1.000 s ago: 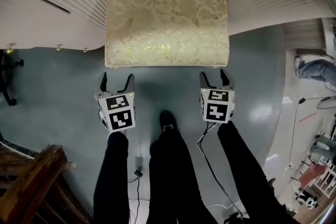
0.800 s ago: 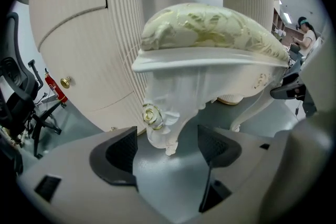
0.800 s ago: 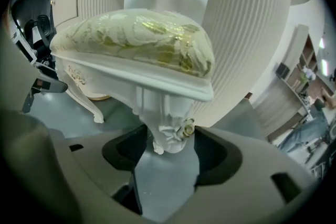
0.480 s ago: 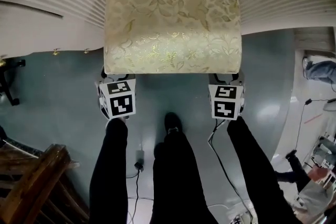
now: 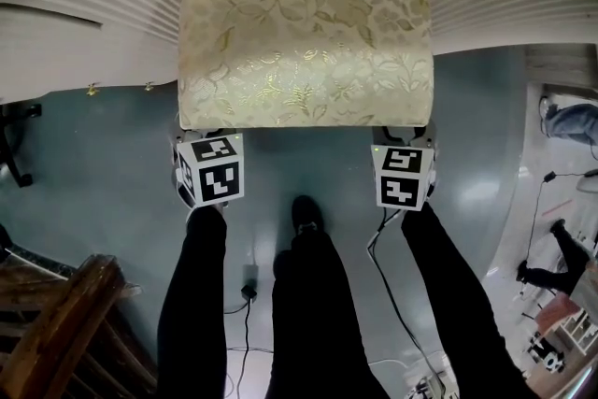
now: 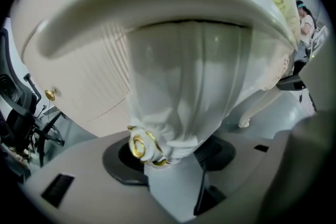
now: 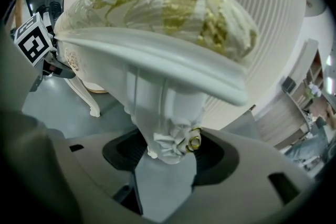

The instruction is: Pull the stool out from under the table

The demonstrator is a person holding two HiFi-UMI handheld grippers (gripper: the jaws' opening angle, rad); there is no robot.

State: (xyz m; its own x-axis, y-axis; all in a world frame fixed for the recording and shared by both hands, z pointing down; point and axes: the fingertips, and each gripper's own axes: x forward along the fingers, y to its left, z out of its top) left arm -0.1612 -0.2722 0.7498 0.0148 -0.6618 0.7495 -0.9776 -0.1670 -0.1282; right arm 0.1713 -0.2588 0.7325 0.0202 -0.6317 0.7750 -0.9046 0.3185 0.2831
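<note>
Stool [image 5: 304,33] spans left-right lengthwise; left fingers [image 6: 122,161], just closing, and right fingers [image 7: 215,157] grip its front legs [image 6: 178,113].

**In under the stool [image 5: 304,33]**

A second ago the left gripper [image 6: 170,157] and right gripper [image 7: 168,157] hung short of the stool's front edge, jaws wide and empty. Now both are tucked beneath its front corners (from above, their jaws no longer show). The left jaws have just been closing on the stool's left front leg [image 6: 184,97], and the right front leg [image 7: 163,107] sits pinched between the right jaws
</note>
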